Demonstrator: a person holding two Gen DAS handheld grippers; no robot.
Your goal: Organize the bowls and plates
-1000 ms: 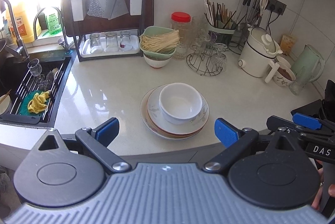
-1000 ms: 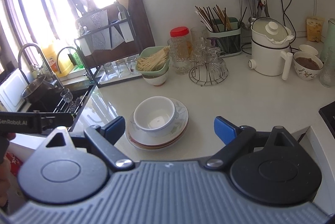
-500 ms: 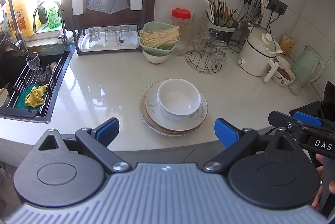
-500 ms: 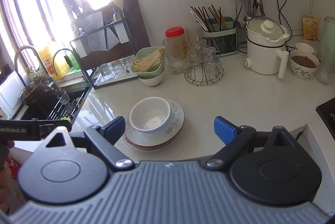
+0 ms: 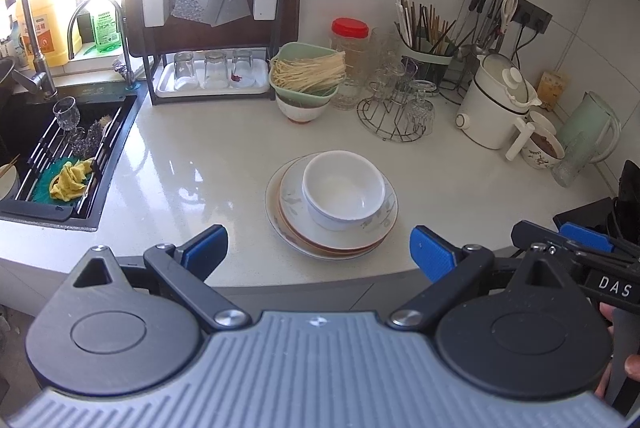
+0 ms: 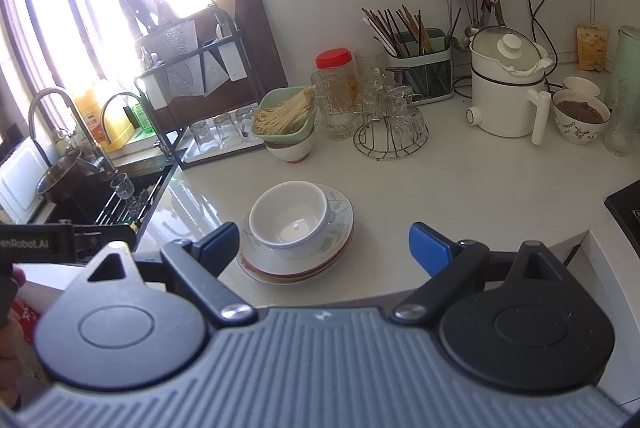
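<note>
**White bowl on stacked plates, both tongs wide and empty**

The white bowl (image 5: pixel 343 188) sits upright on a stack of plates (image 5: pixel 332 236) near the front edge of the pale worktop (image 5: pixel 192 179). The top plate has a leaf pattern on its rim, and an orange-edged plate shows below it. The bowl is empty and sits a little off centre on the stack, toward the back.

The left tongs (image 5: pixel 318 252) hang in front of the worktop's edge with their blue pads spread wide, nothing between them, and short of the stack. The right tongs (image 6: pixel 324 246) are spread just as wide and also empty; in the right wrist view the left pad lies close to the rim of the stack, though whether it touches cannot be told. Each view catches the other tool at its side, with part of a hand (image 5: pixel 624 368) on the handle.

Further back on the worktop, a green bowl of pale noodles (image 5: pixel 306 75) rests on top of another white bowl (image 5: pixel 301 112). Beside it stand a red-lidded jar (image 5: pixel 350 43) and a wire rack of upturned glasses (image 5: pixel 396 111). To the right are a white electric pot (image 5: pixel 494 107) and a bowl with a brown filling (image 5: pixel 543 149). At the left lies a dark sink (image 5: pixel 60 155) with a yellow cloth (image 5: pixel 70 179) on its rack, and behind it a black dish rack (image 5: pixel 212 39) holding three upturned glasses.
</note>
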